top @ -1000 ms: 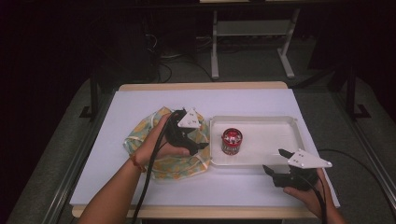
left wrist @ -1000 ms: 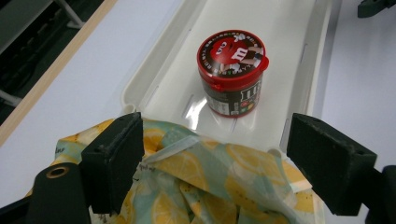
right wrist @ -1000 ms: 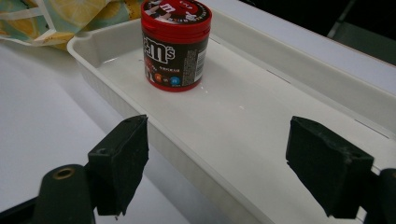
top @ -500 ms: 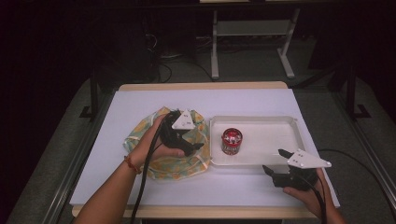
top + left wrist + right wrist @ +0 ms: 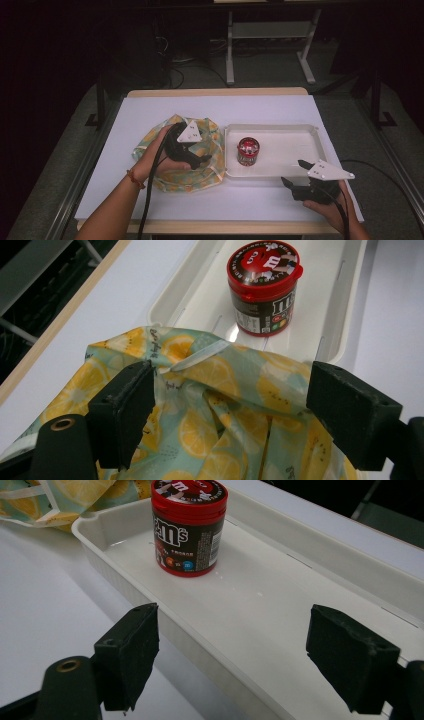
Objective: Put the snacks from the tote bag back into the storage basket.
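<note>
Lemon-print cloth bag (image 5: 197, 165) lies crumpled just left of the tray (image 5: 300, 142), the left gripper (image 5: 199, 159) hovering over it, jaws apart — best to bite one rim edge cleanly. Right gripper (image 5: 292, 175) waits wide by the candy jar (image 5: 248, 151).

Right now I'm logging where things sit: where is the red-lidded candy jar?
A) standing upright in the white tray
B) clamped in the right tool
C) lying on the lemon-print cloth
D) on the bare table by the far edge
A: the candy jar stands upright, lid up, in the left end of the white tray, apart from both open tools.
</note>
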`<state>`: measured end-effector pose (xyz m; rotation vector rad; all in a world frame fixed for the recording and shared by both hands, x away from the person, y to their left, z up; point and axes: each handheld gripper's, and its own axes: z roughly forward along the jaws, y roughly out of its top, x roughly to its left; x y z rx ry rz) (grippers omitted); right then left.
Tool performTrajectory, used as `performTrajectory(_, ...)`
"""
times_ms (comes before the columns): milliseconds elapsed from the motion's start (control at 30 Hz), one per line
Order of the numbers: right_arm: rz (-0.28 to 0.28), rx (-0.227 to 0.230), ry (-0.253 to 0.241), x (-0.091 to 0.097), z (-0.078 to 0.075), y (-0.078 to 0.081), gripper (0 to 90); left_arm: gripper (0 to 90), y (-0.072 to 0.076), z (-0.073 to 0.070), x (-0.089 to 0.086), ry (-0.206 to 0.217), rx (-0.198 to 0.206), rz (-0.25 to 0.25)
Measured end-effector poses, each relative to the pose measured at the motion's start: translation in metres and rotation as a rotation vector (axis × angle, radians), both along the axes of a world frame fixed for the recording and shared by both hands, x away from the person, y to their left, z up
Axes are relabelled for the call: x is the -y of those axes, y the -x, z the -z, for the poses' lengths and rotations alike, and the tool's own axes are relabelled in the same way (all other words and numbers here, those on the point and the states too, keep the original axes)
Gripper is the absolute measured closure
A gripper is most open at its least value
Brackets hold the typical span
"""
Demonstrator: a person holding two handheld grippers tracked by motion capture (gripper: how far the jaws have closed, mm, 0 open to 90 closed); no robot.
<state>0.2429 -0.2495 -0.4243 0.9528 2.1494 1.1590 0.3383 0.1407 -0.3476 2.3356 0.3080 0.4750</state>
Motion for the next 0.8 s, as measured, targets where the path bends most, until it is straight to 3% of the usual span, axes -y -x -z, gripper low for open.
performTrajectory(467,-0.001,0.002,0.003,0.000,0.000,0.000,20.5,19.4,0.004,0.004,-0.027,0.011,0.012,-0.043)
performTrajectory(800,-0.002,0.009,0.002,0.000,-0.001,0.000,20.5,19.7,0.008,0.005,-0.046,0.046,0.029,-0.072)
